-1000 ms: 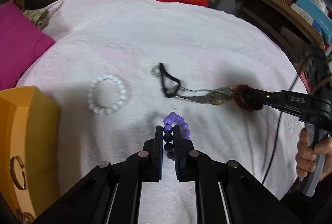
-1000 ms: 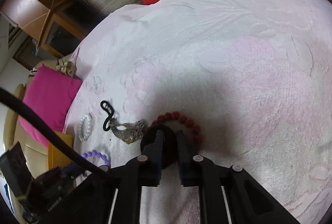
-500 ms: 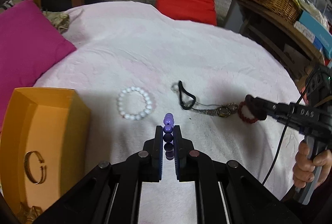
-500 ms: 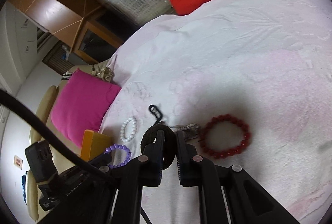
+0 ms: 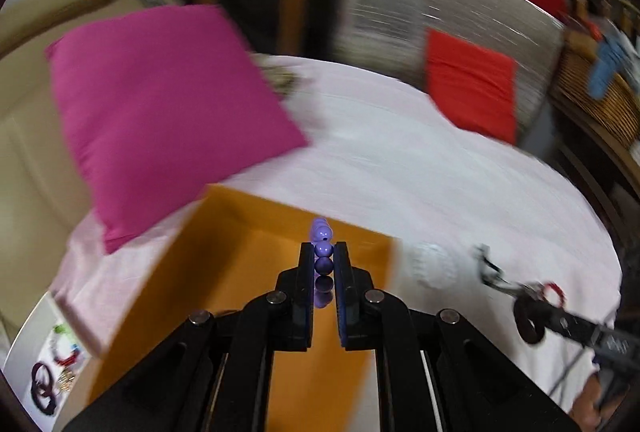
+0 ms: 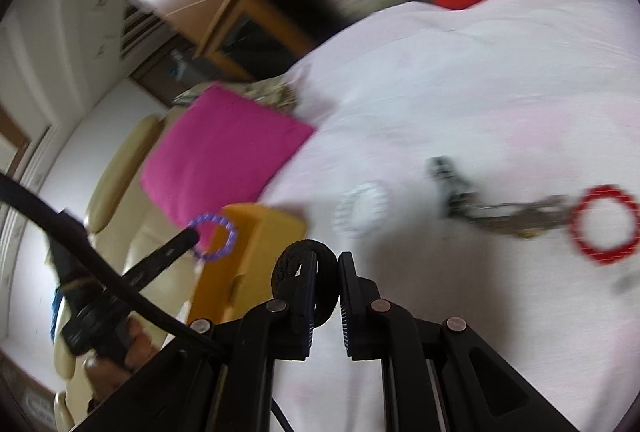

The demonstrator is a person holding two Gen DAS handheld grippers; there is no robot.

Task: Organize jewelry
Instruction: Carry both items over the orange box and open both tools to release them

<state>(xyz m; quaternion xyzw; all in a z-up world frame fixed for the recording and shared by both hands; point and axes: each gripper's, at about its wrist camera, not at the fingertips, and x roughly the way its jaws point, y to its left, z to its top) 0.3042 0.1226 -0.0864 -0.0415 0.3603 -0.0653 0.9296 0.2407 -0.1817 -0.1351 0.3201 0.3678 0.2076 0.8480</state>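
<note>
Right, I've got the left gripper (image 5: 324,256) pinching the purple bead bracelet (image 5: 322,238) edge-on above the orange box (image 5: 248,296), so I reckon it drops in there. My right gripper (image 6: 325,264) is clamped on the dark ring bracelet (image 6: 298,260), off the pink bedspread (image 6: 480,91). Only the right camera shows the purple loop hanging whole beside the box, plus the red bracelet (image 6: 604,226) and white bracelet (image 6: 362,209) lying clear. The left camera alone shows the box's floor.

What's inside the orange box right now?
The orange box shows only bare orange floor; the left tool, shut on the purple bracelet, covers the near part.
</note>
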